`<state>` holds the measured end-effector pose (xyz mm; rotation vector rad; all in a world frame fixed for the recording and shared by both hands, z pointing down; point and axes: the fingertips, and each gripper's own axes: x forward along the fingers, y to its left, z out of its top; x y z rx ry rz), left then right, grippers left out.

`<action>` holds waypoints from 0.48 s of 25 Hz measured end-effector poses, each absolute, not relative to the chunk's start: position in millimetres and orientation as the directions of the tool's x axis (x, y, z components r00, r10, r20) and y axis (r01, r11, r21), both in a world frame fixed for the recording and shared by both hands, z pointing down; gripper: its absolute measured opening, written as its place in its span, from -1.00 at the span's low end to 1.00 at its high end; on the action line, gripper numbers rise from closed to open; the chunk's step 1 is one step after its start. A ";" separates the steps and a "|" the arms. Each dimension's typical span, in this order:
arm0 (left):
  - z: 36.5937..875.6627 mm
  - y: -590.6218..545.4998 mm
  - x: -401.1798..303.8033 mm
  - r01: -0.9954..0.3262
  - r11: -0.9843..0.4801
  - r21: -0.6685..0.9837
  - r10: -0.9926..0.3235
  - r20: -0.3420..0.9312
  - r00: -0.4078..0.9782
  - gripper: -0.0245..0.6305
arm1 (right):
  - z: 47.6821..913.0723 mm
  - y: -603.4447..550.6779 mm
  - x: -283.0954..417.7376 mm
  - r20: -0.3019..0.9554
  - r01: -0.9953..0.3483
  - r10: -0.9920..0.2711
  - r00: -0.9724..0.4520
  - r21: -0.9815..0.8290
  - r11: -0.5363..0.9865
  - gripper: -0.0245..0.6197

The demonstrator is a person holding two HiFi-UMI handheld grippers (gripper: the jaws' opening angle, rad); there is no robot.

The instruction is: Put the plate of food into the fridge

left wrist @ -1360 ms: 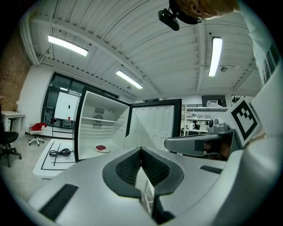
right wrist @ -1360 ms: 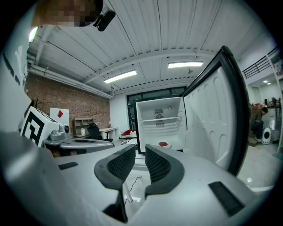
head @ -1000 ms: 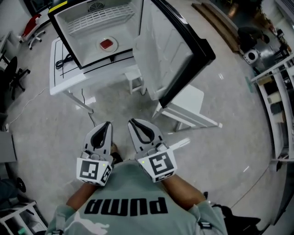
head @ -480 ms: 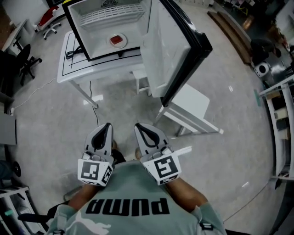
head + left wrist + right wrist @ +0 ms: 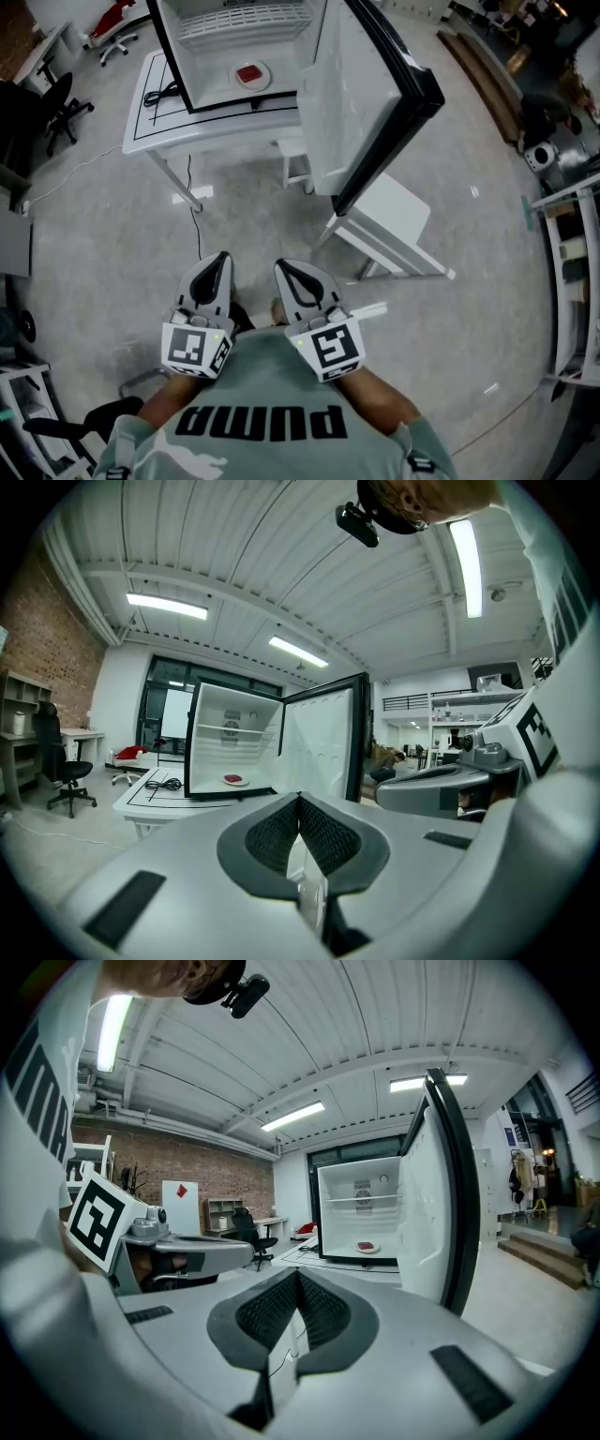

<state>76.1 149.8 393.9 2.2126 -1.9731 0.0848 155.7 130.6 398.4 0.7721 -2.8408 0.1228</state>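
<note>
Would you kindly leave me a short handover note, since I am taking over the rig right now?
Grippers: left gripper shut, empty; right gripper shut, empty. Both are held near the person's chest, well away from the fridge.
Things: the plate of food lies on the fridge floor; the fridge stands on the white table.
Done: the plate is inside.
Left: the fridge door stands wide open; closing it is probably all that remains.

Right gripper (image 5: pixel 298 1277) with fingers together, empty; plate of food (image 5: pixel 366 1247) inside open fridge (image 5: pixel 339 1215).
</note>
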 end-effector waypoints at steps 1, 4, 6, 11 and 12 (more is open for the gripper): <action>394.0 150.5 76.1 -0.990 -0.104 0.092 -0.980 0.159 0.118 -0.91 | 398.9 131.9 154.8 0.209 -0.503 -0.487 -0.848 -0.028 0.864 -0.91; 394.3 152.6 76.7 -0.991 -0.102 0.088 -0.980 0.163 0.115 -0.91 | 398.4 133.9 153.8 0.203 -0.499 -0.482 -0.852 -0.035 0.866 -0.91; 393.6 153.0 77.0 -0.991 -0.102 0.086 -0.980 0.161 0.115 -0.91 | 397.6 133.0 154.1 0.201 -0.503 -0.486 -0.850 -0.043 0.863 -0.91; 391.9 152.1 77.2 -0.991 -0.103 0.081 -0.981 0.154 0.115 -0.91 | 393.3 129.2 153.7 0.185 -0.504 -0.489 -0.853 -0.041 0.863 -0.91; 392.8 151.9 77.6 -0.991 -0.103 0.082 -0.981 0.155 0.115 -0.91 | 393.3 128.8 153.5 0.181 -0.502 -0.488 -0.854 -0.039 0.864 -0.91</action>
